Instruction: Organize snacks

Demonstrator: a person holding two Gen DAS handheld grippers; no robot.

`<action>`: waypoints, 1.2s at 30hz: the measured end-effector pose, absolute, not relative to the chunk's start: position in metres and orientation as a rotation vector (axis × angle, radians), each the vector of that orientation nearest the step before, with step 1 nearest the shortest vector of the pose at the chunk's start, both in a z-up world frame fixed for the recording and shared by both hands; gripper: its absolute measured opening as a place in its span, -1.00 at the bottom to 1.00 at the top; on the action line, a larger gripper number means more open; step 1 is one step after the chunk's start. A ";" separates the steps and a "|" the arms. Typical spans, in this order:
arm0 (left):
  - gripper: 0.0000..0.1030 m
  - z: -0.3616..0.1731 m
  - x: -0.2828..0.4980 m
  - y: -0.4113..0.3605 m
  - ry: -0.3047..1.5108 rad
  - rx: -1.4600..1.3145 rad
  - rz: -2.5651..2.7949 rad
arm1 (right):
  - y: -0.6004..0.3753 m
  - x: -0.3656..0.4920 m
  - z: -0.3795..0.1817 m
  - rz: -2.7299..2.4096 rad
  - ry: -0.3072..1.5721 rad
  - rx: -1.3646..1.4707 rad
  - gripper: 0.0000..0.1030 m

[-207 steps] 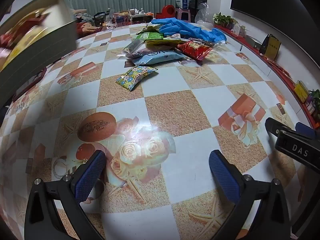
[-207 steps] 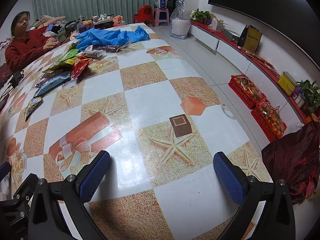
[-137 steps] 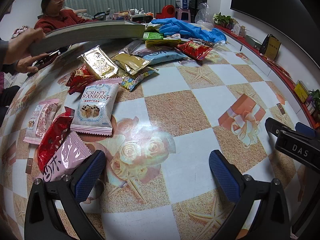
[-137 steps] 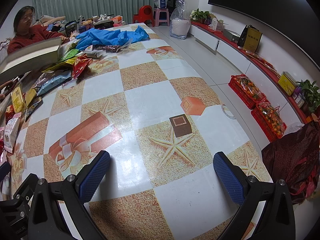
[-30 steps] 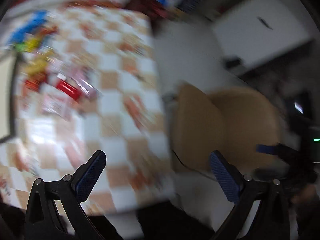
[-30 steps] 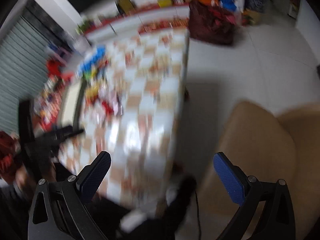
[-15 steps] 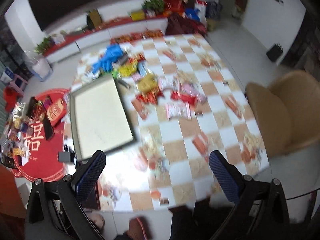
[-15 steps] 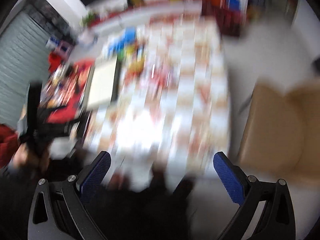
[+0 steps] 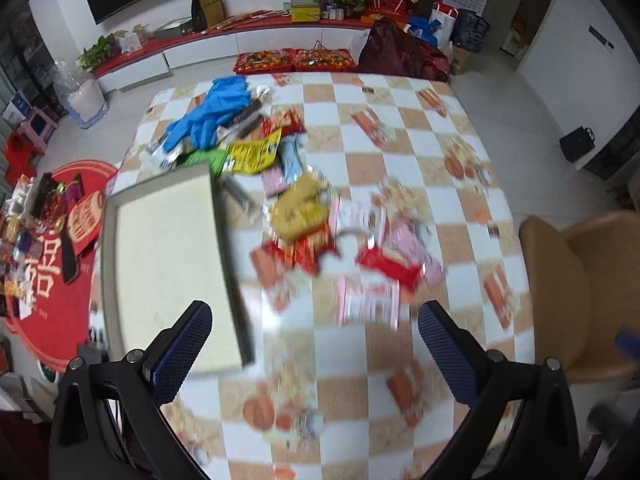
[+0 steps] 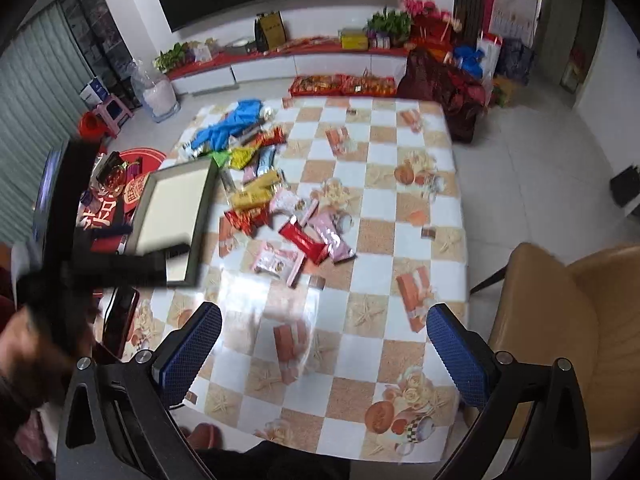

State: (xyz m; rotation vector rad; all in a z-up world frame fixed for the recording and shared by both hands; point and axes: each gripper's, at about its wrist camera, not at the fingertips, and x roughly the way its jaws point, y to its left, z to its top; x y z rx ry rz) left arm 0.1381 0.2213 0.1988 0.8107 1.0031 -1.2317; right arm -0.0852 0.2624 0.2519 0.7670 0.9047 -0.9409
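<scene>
Both grippers are held high above the checkered table [image 9: 400,160], looking down on it. Several snack packets [image 9: 320,240] lie scattered across the table's middle; they also show in the right wrist view [image 10: 296,228]. An empty grey tray [image 9: 164,256] with a pale inside lies on the table's left side, also in the right wrist view [image 10: 172,216]. A blue cloth [image 9: 216,112] lies at the far end among more packets. My left gripper [image 9: 316,340] is open and empty. My right gripper [image 10: 324,344] is open and empty.
A tan chair [image 10: 568,328] stands at the table's right side. A dark phone [image 10: 120,316] lies near the table's left front edge. A red mat [image 9: 52,264] with small items lies on the floor to the left. A low cabinet [image 9: 240,44] runs along the far wall.
Both grippers rose from just above the table to high overhead. A tray of snacks was tipped out onto the table and the tray now lies empty on the left.
</scene>
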 end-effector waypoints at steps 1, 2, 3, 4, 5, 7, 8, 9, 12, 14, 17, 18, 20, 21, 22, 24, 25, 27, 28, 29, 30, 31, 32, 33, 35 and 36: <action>1.00 0.192 0.141 0.201 0.990 0.822 -1.232 | 0.256 -0.092 0.243 -0.922 0.904 0.820 1.00; 1.00 0.183 0.143 0.183 0.971 0.844 -1.222 | 0.250 -0.098 0.235 -0.901 0.900 0.875 1.00; 1.00 0.172 0.143 0.168 0.963 0.865 -1.218 | 0.244 -0.103 0.229 -0.887 0.896 0.913 1.00; 1.00 0.157 0.144 0.151 0.973 0.892 -1.219 | 0.239 -0.107 0.222 -0.869 0.897 0.947 1.00; 1.00 0.142 0.146 0.137 0.988 0.915 -1.213 | 0.235 -0.110 0.216 -0.851 0.901 0.959 1.00; 1.00 0.111 0.146 0.111 1.019 0.954 -1.229 | 0.229 -0.111 0.205 -0.825 0.943 0.936 1.00; 1.00 0.098 0.145 0.102 1.014 0.973 -1.239 | 0.227 -0.111 0.198 -0.820 0.984 0.920 1.00; 1.00 0.086 0.143 0.095 1.004 0.997 -1.245 | 0.226 -0.111 0.194 -0.815 1.013 0.915 1.00; 1.00 0.043 0.144 0.078 1.045 1.060 -1.242 | 0.223 -0.117 0.182 -0.814 1.049 0.934 1.00; 1.00 0.021 0.147 0.080 1.144 1.046 -1.232 | 0.221 -0.120 0.173 -0.831 1.077 0.953 1.00; 1.00 0.023 0.138 0.102 1.243 1.013 -1.289 | 0.220 -0.122 0.170 -0.882 1.078 1.006 1.00; 1.00 0.023 0.125 0.116 1.255 1.045 -1.331 | 0.222 -0.122 0.170 -0.894 1.056 1.033 1.00; 1.00 0.022 0.102 0.140 1.239 1.137 -1.404 | 0.223 -0.116 0.170 -0.901 1.044 1.060 1.00; 1.00 0.024 0.093 0.152 1.201 1.184 -1.427 | 0.223 -0.113 0.169 -0.900 1.049 1.064 1.00; 1.00 0.030 0.089 0.163 1.174 1.191 -1.437 | 0.222 -0.107 0.168 -0.901 1.057 1.061 1.00; 1.00 0.045 0.097 0.176 1.201 1.122 -1.431 | 0.220 -0.098 0.169 -0.910 1.068 1.043 1.00; 1.00 0.055 0.104 0.180 1.207 1.086 -1.413 | 0.219 -0.094 0.169 -0.916 1.071 1.028 1.00; 1.00 0.070 0.117 0.187 1.190 1.062 -1.363 | 0.218 -0.088 0.170 -0.929 1.078 1.004 1.00; 1.00 0.073 0.122 0.189 1.179 1.090 -1.334 | 0.218 -0.085 0.169 -0.933 1.085 0.994 1.00; 1.00 0.075 0.125 0.191 1.173 1.125 -1.313 | 0.218 -0.083 0.168 -0.933 1.090 0.989 1.00; 1.00 0.074 0.128 0.194 1.175 1.141 -1.302 | 0.218 -0.080 0.166 -0.932 1.096 0.984 1.00; 1.00 0.075 0.133 0.198 1.181 1.151 -1.288 | 0.219 -0.076 0.163 -0.931 1.110 0.974 1.00; 1.00 0.076 0.136 0.202 1.192 1.149 -1.280 | 0.220 -0.072 0.160 -0.923 1.124 0.961 1.00; 1.00 0.077 0.139 0.206 1.204 1.144 -1.273 | 0.222 -0.067 0.156 -0.909 1.145 0.941 1.00; 1.00 0.078 0.141 0.216 1.225 1.143 -1.264 | 0.227 -0.057 0.147 -0.893 1.203 0.879 1.00; 1.00 0.079 0.140 0.221 1.230 1.147 -1.265 | 0.229 -0.054 0.142 -0.891 1.225 0.866 1.00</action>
